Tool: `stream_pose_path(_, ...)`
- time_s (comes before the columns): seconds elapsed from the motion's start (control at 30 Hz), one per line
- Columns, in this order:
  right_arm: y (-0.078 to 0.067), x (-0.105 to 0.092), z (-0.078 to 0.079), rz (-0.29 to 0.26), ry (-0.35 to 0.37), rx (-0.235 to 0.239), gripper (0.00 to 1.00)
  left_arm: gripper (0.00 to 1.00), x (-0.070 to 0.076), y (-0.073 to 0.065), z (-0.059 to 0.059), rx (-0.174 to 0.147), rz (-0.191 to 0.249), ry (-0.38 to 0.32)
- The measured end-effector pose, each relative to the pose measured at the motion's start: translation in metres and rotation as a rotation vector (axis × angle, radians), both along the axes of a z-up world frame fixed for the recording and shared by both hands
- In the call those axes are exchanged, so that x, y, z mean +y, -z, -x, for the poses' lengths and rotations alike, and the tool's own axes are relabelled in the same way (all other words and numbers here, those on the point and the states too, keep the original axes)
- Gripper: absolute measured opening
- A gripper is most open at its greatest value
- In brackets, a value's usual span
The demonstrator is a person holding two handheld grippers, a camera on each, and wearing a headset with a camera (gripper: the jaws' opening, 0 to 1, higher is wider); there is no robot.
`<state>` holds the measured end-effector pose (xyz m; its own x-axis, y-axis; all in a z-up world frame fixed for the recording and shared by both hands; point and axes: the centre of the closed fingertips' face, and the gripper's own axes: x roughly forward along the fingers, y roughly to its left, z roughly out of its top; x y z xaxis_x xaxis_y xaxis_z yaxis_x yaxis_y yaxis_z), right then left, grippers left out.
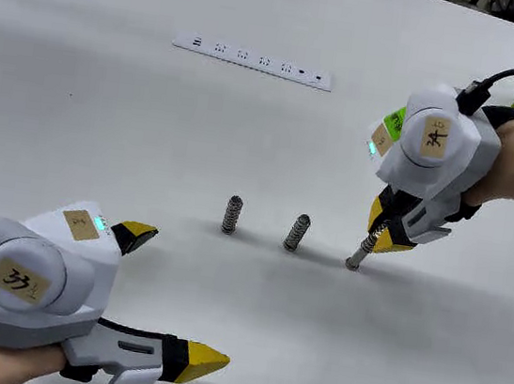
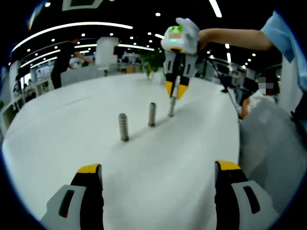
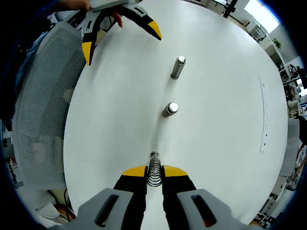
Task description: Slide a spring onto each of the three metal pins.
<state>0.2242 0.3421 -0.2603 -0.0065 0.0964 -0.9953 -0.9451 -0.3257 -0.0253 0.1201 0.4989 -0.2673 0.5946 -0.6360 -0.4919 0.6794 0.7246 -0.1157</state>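
Seating the last spring. The right gripper (image 1: 386,235), jaws clamped on the spring (image 3: 154,173), holds it part-way down the third pin (image 1: 356,259) on the desk (image 1: 110,87). The middle pin (image 1: 297,232) and end pin (image 1: 231,214) already carry springs. The left gripper (image 1: 172,295) waits, jaws apart. Best practice: keep spring and pin coaxial, and let go only once it has bottomed out.

Left gripper (image 2: 158,167) jaws wide apart (nothing between); right gripper (image 2: 175,92) pinching spring (image 2: 175,85) atop farthest pin (image 2: 171,111).
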Motion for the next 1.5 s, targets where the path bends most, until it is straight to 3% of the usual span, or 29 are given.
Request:
stream_pose_path(0.57, 0.028, -0.001, -0.002, 0.020, 0.018, 0.022, 0.13, 0.98, 0.000, 0.003, -0.002, 0.014, 0.004, -0.006)
stream_pose_path(1.23, 0.034, 0.000, 0.004, 0.018, 0.024, 0.025, 0.13, 0.98, -0.004, 0.003, -0.001, 0.018, 0.006, 0.001)
stream_pose_path(1.5, 0.039, 0.000, 0.008, -0.004, 0.033, 0.032, 0.30, 0.98, -0.002, 0.002, 0.000, 0.020, 0.003, 0.000)
